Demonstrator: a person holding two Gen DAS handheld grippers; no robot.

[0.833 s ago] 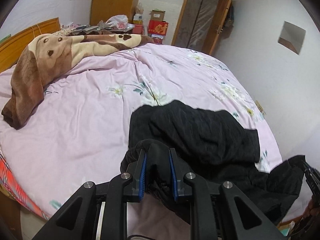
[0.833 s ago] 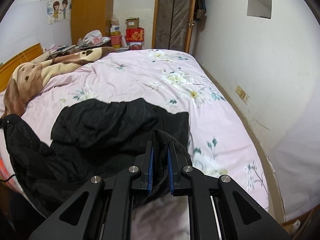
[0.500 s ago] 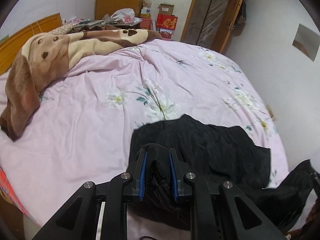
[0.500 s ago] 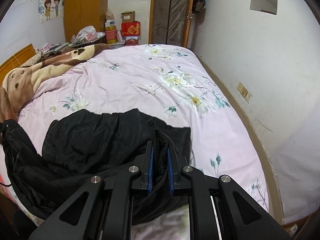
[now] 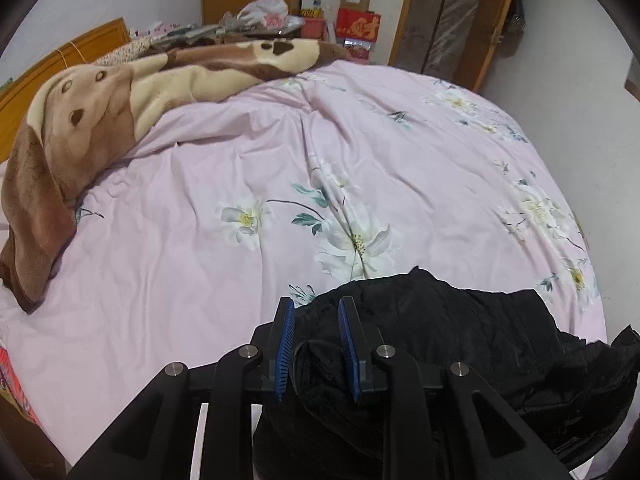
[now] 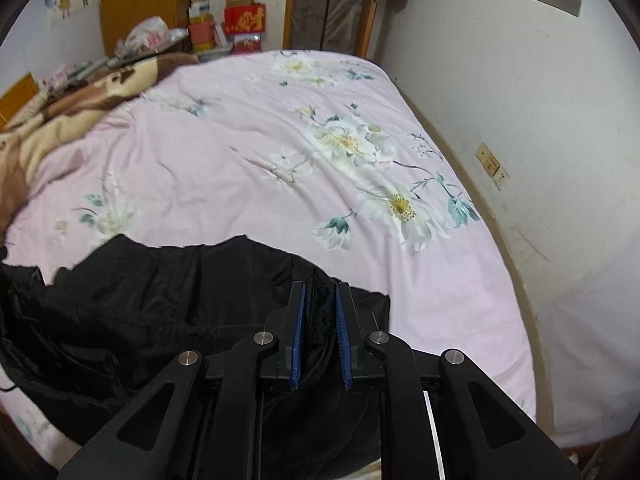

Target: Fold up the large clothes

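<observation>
Level, both grippers (image 5: 317, 346) (image 6: 320, 336) in jacket (image 6: 168, 300).

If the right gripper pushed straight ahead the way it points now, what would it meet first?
The black garment already between the right gripper's jaws; past its edge, probably the pink floral bedcover, though depth is unclear.

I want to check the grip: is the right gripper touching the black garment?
Touching. The right wrist view shows a fold of the black garment pinched between the blue pads of the right gripper, whose jaws have just been opening slightly.
</observation>
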